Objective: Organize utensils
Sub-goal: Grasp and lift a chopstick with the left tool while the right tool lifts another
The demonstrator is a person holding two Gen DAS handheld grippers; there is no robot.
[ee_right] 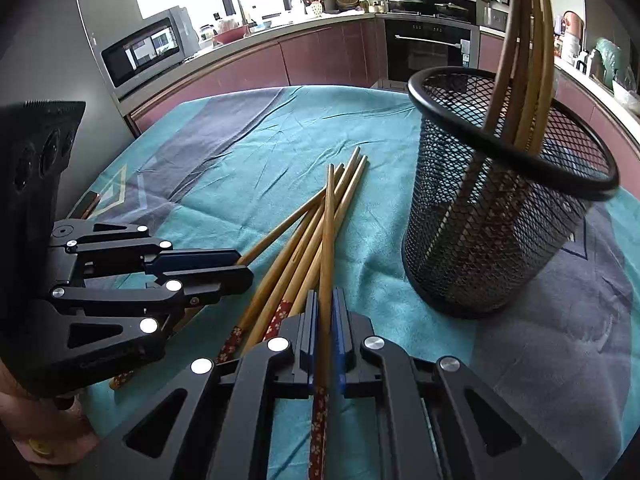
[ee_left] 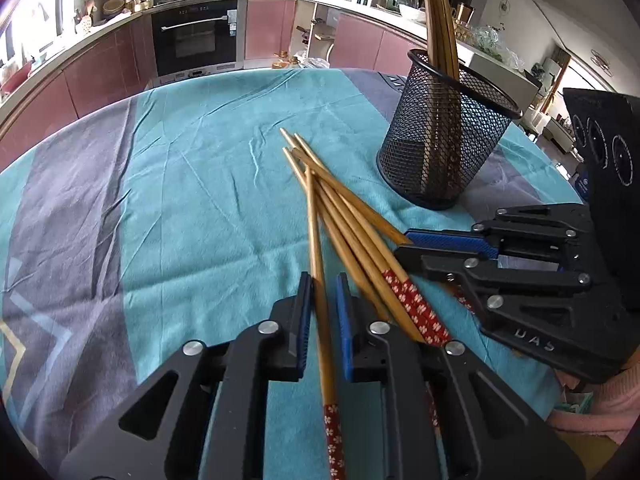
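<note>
Chopsticks, left wrist view: loose pile [ee_left: 352, 216] on desk [ee_left: 180, 184], center; mesh holder [ee_left: 444, 140] at 2 o'clock.
Left claw [ee_left: 323, 300]: pads slightly apart around one chopstick [ee_left: 320, 280].
Right wrist view, right claw [ee_right: 325, 320]: clamped on one chopstick [ee_right: 329, 240]; holder at 3 o'clock.

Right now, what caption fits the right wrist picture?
Right tool pinches one chopstick from the pile, beside the mesh cup.
</note>
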